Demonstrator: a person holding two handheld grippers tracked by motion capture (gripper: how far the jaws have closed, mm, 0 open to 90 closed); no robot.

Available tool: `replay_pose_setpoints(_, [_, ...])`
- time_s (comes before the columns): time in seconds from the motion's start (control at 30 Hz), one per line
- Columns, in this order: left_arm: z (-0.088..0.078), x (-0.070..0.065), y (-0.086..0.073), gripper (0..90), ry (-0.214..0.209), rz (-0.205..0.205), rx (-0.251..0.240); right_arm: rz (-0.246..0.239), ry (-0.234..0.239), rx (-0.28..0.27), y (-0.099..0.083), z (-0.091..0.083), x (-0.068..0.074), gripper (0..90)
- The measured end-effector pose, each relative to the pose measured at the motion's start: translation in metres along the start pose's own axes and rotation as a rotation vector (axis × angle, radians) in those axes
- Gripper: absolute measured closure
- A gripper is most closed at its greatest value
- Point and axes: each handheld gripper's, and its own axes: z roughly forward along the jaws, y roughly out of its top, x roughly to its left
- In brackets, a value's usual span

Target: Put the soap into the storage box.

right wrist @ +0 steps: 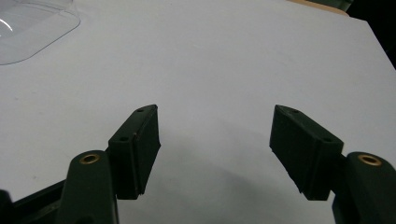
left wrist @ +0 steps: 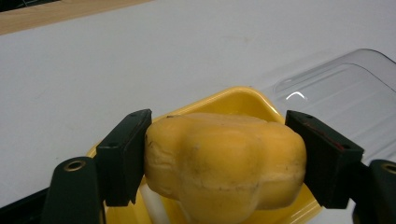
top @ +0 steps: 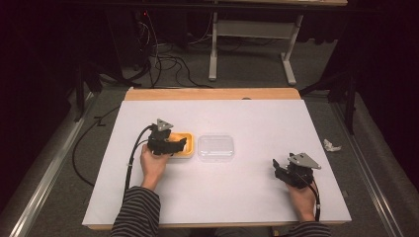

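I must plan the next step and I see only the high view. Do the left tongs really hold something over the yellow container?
Observer: Yes. In the left gripper view the left tongs are shut on a yellow lumpy object, one jaw at each side.
Operator: Is it inside the yellow container?
Observer: It sits just above the yellow container; whether it touches the bottom I cannot tell.
Operator: And the right tongs?
Observer: The right gripper view shows the right tongs open, with bare white table between the jaws.

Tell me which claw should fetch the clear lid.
Right. The right claw is open and empty over bare table; the left claw grips the yellow bell pepper over the yellow container.
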Motion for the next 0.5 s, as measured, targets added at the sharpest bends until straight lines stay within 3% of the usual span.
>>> replay_pose_setpoints(0.5, [0.0050,-0.0007,-0.0042,26.1,0.006,0.013,0.019,0.001,-0.001,-0.003,-0.0001,0.0002,0.0006,33.5])
